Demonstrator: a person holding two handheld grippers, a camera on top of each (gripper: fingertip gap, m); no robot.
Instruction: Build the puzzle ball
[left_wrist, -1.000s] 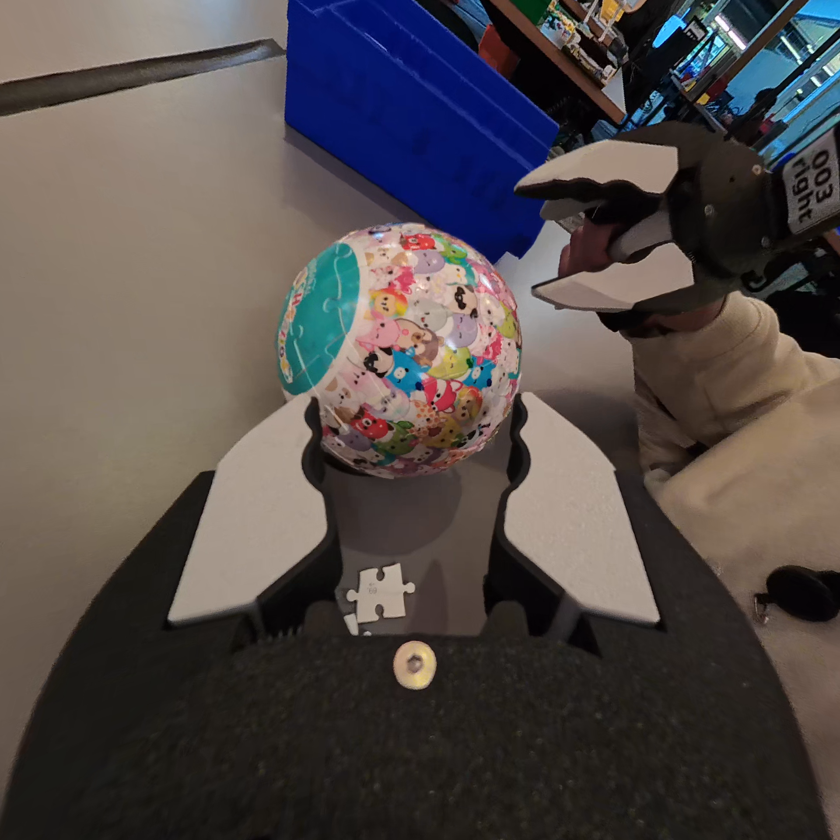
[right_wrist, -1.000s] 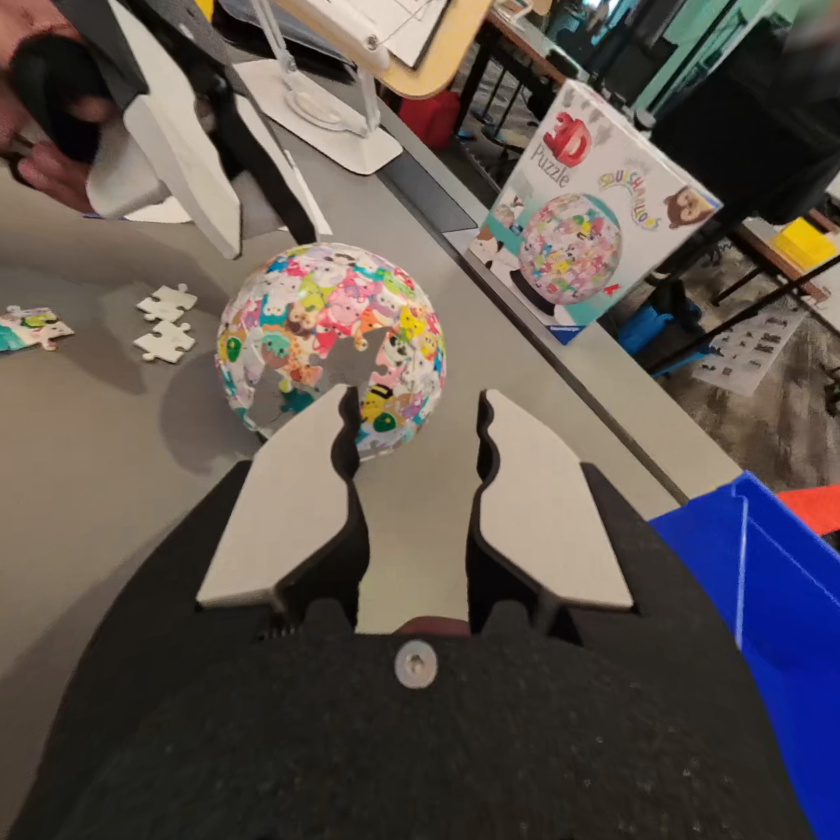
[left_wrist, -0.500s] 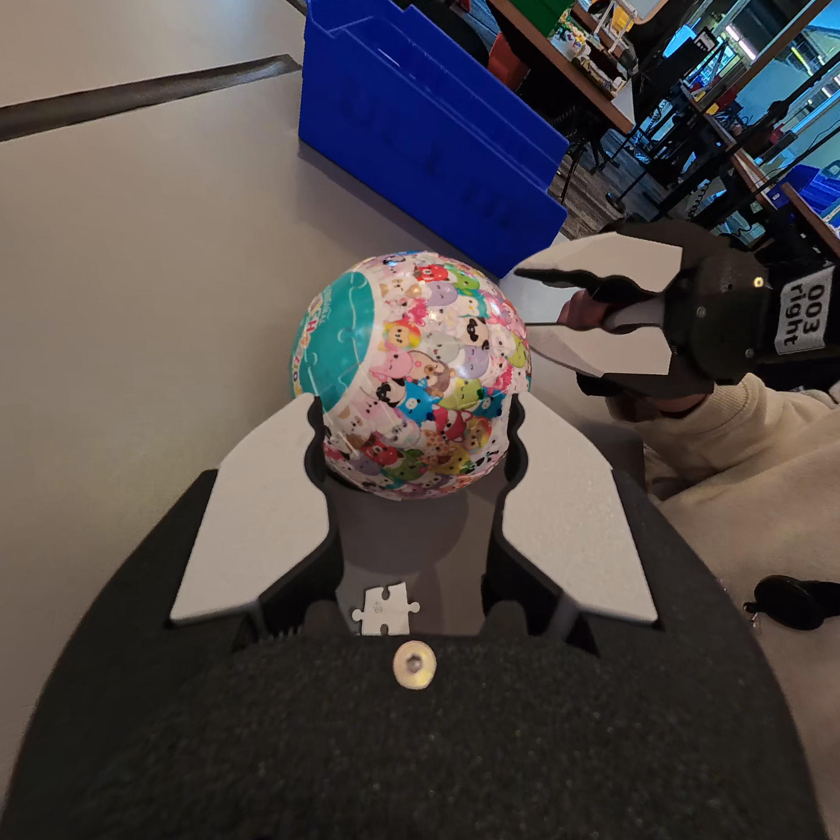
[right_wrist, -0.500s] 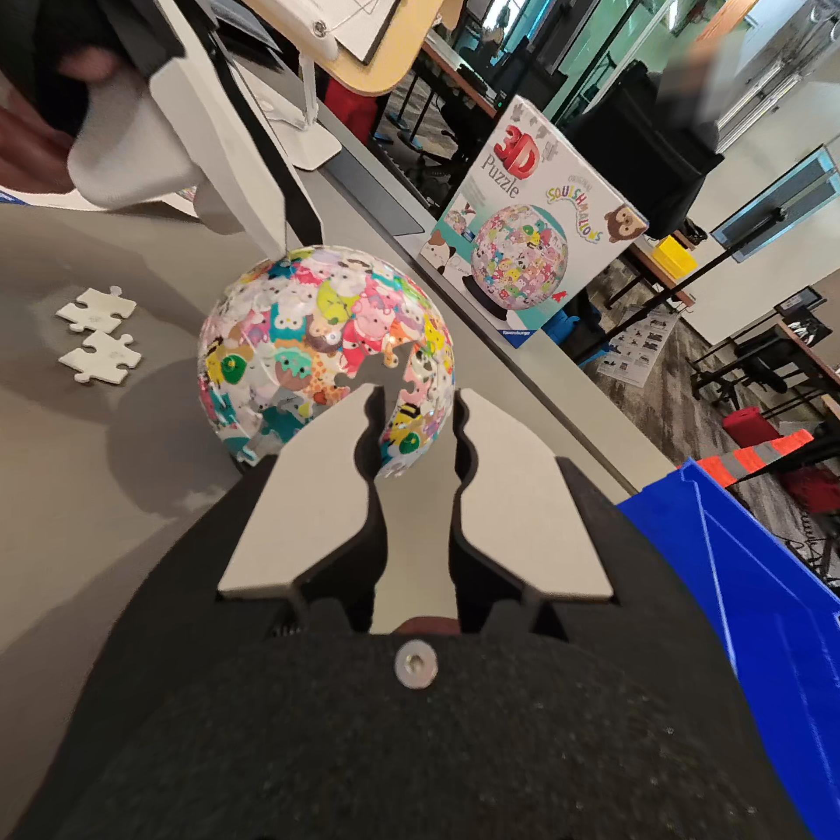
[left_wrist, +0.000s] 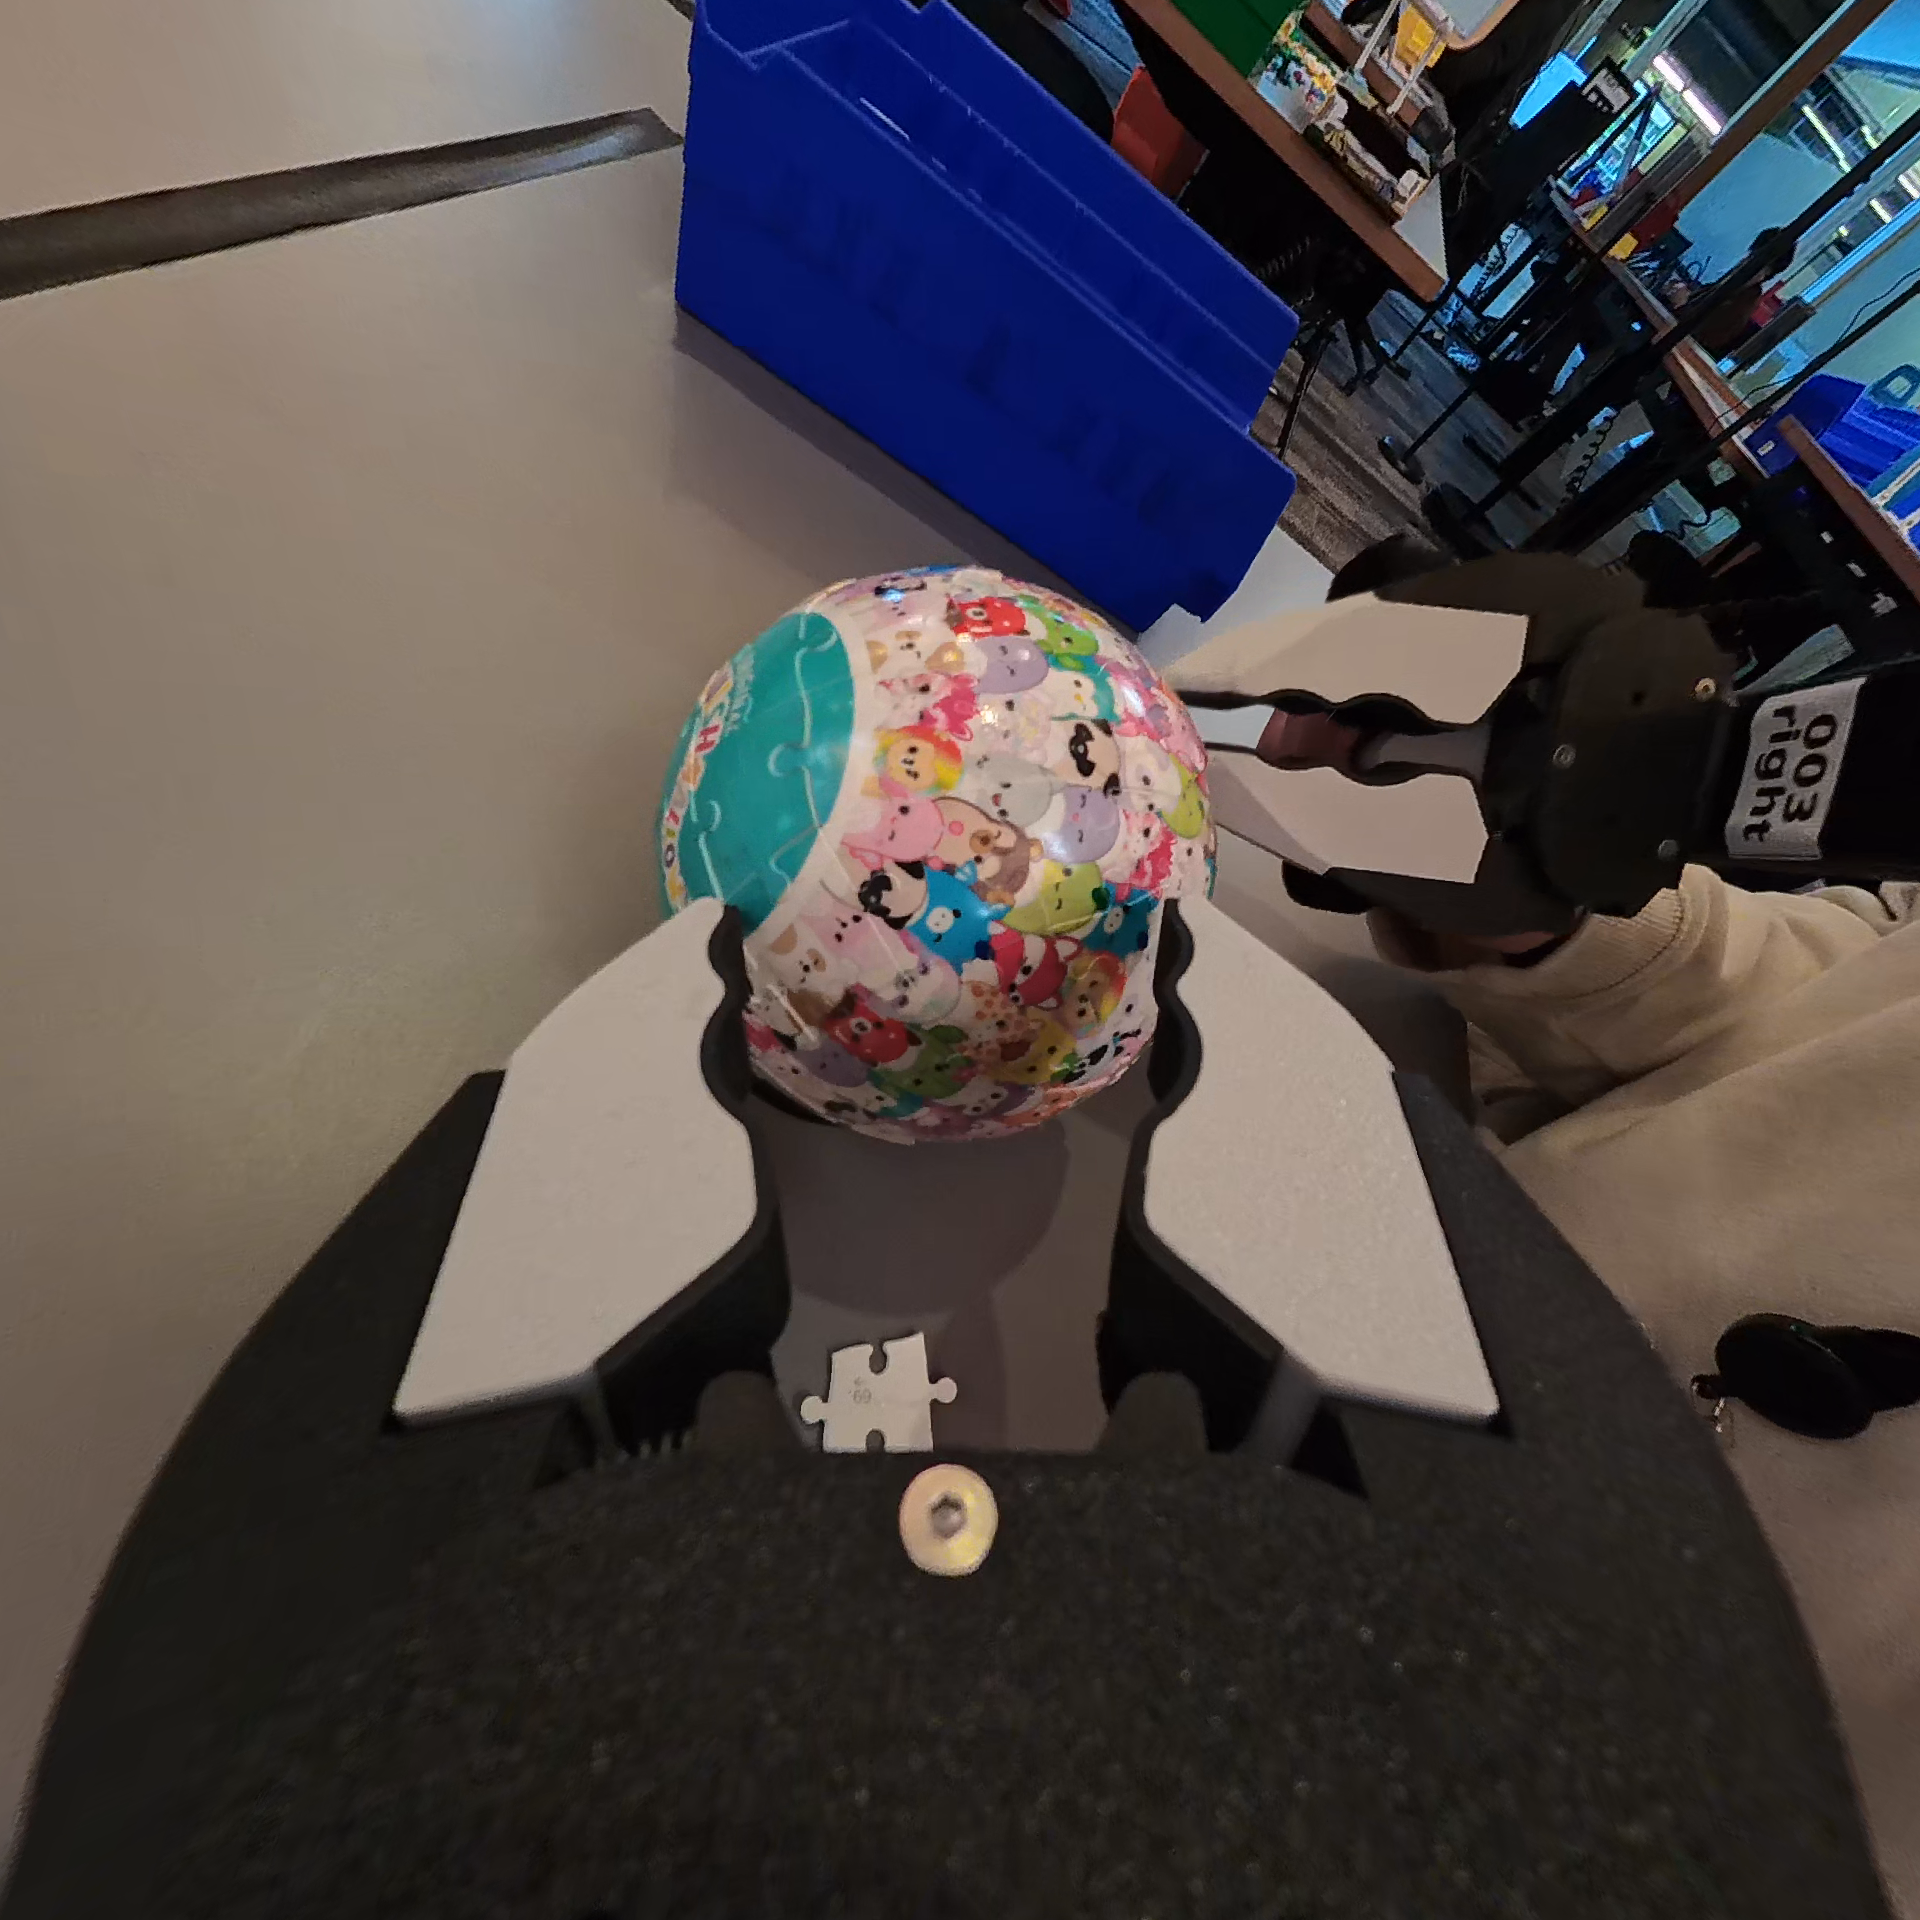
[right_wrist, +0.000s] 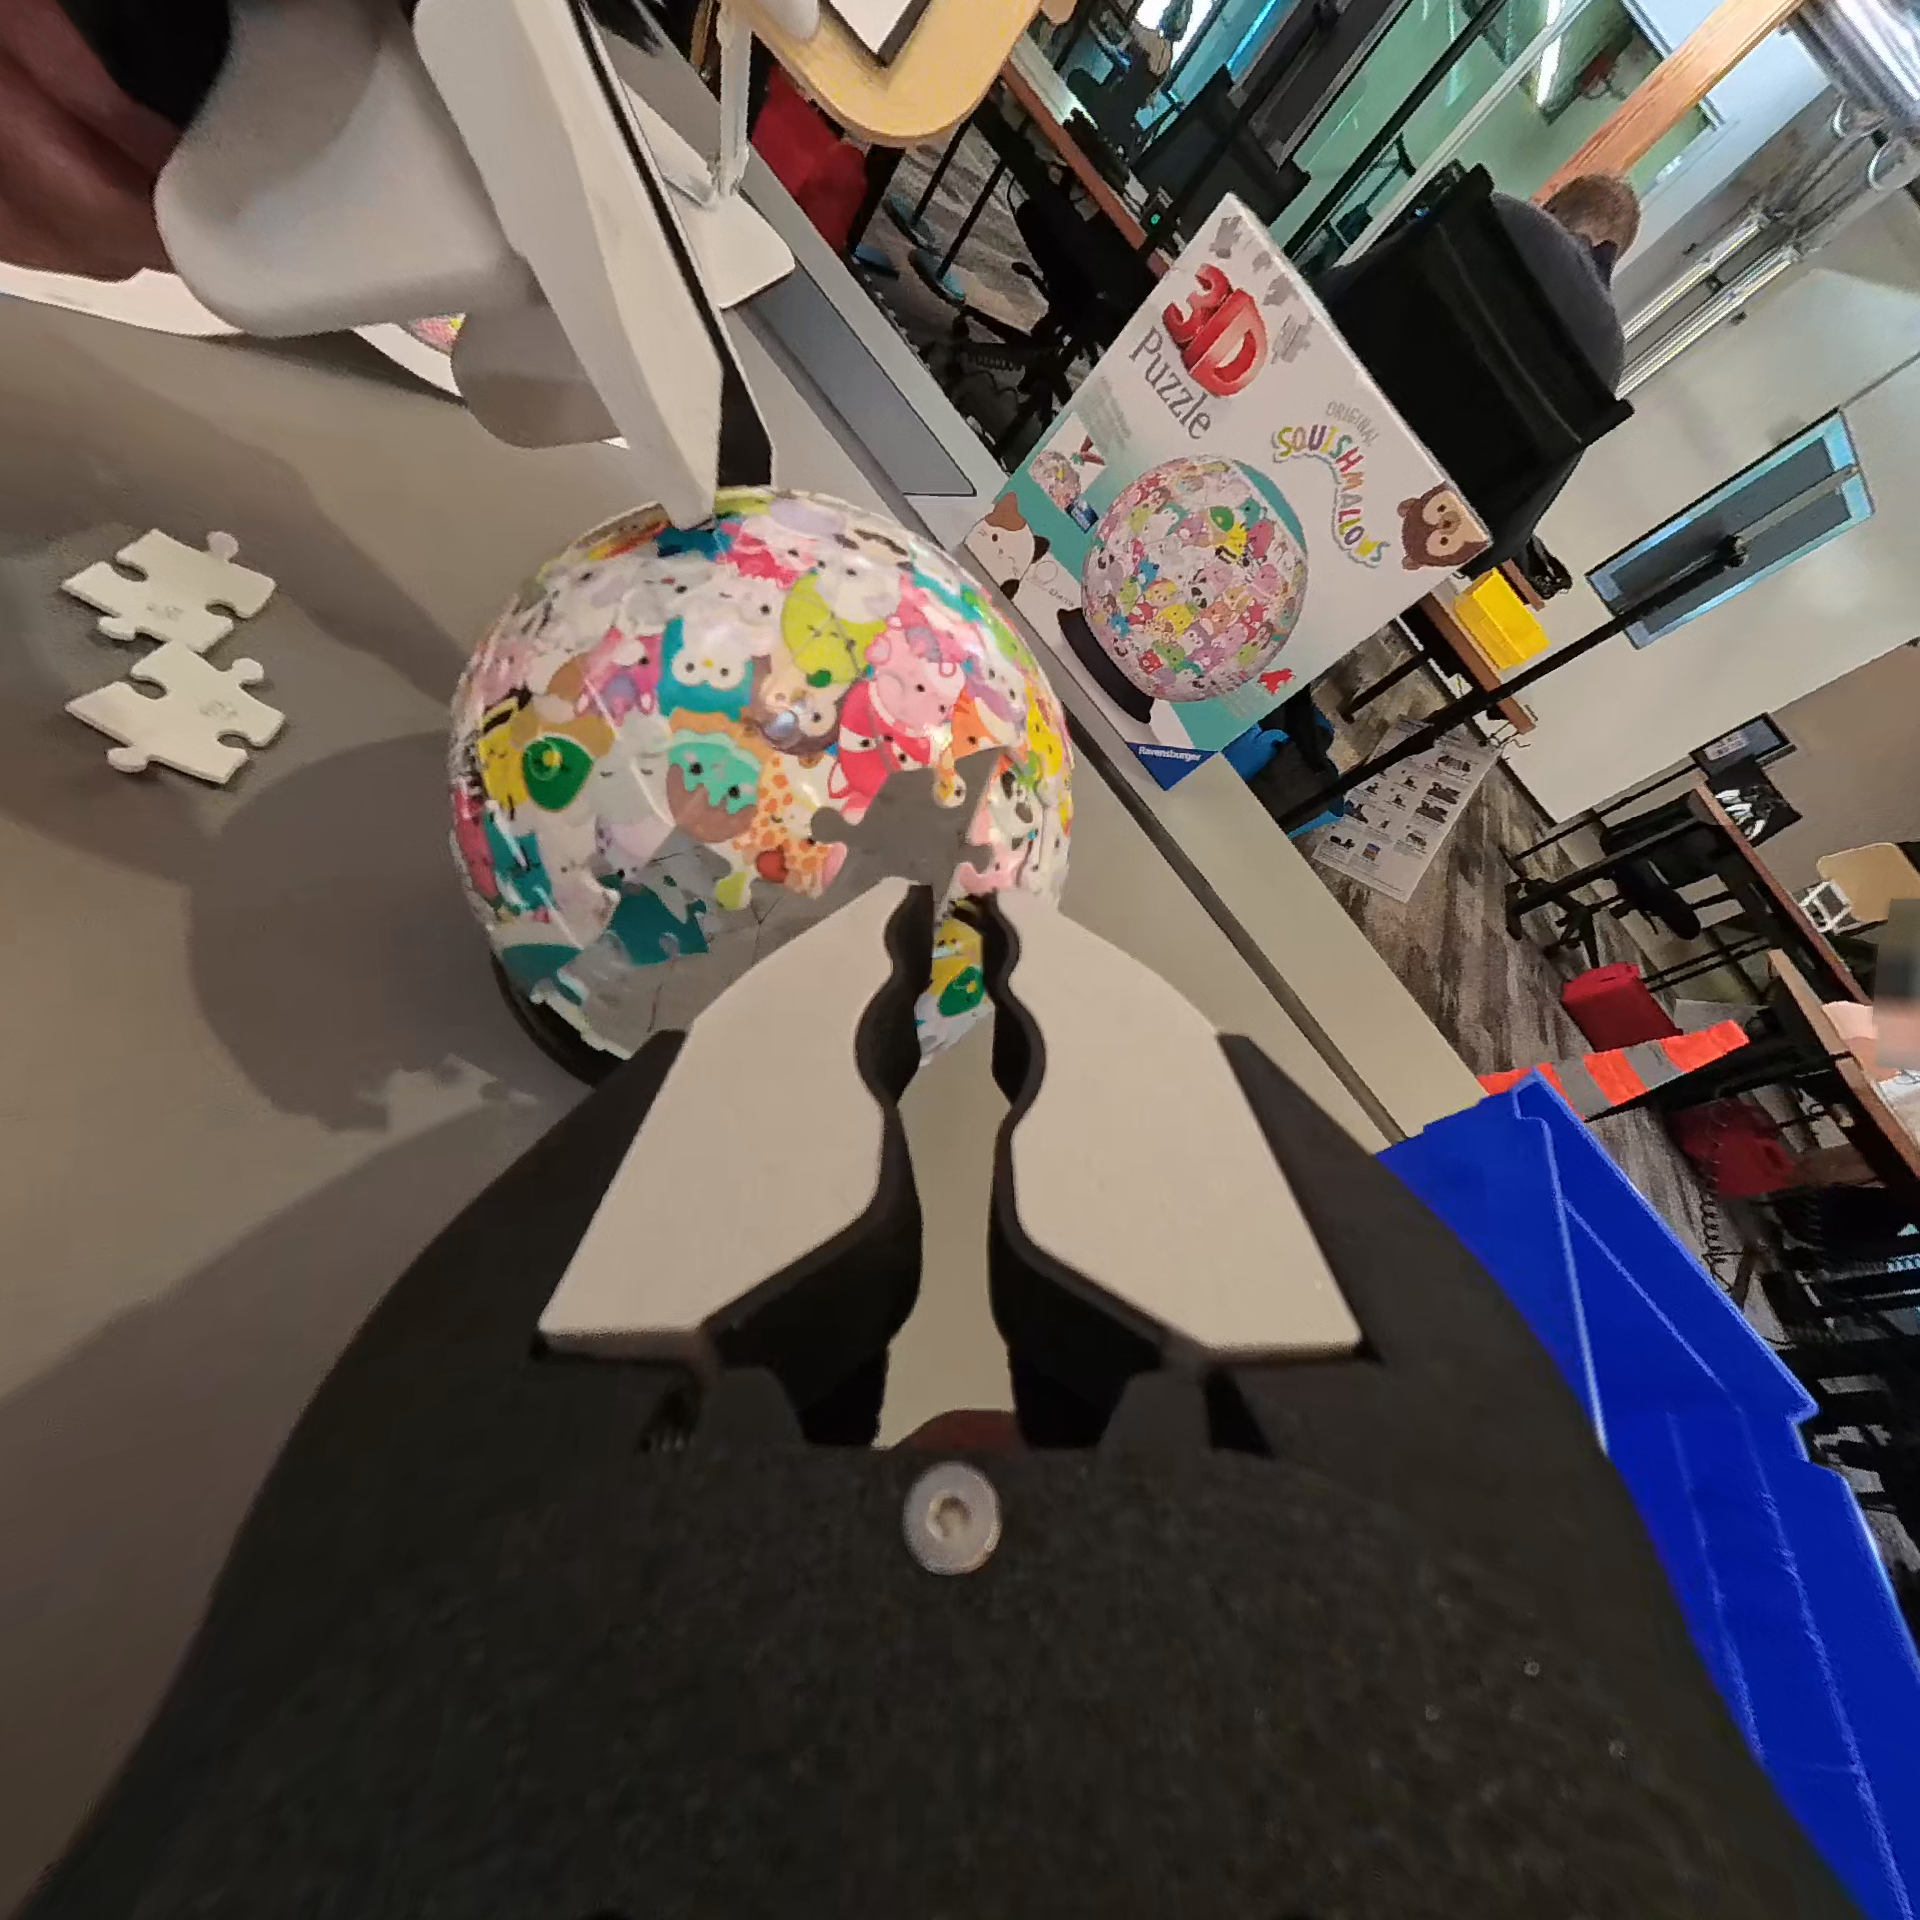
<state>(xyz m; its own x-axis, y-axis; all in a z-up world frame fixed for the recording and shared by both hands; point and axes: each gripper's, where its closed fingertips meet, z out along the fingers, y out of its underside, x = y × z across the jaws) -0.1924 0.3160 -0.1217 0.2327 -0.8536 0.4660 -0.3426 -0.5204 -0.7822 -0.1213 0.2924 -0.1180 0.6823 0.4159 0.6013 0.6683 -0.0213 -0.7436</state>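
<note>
Grey tabletop (left_wrist: 312, 623), workshop behind. Nearest my left tool (left_wrist: 940, 997): one loose white puzzle piece (left_wrist: 878, 1392) lying face down between the finger bases. Left tool is spread wide, its tips against both sides of the puzzle ball (left_wrist: 935, 852), bracing it on the tabletop. Right tool (right_wrist: 948, 920) is nearly closed, tips at the ball; I cannot tell whether it carries a piece. Ball mostly built; a jagged gap (right_wrist: 914, 831) remains, with more missing low down. Two more pieces (right_wrist: 171, 655) wait face down. Beyond: blue bin (left_wrist: 966, 312), puzzle box (right_wrist: 1226, 520).
</note>
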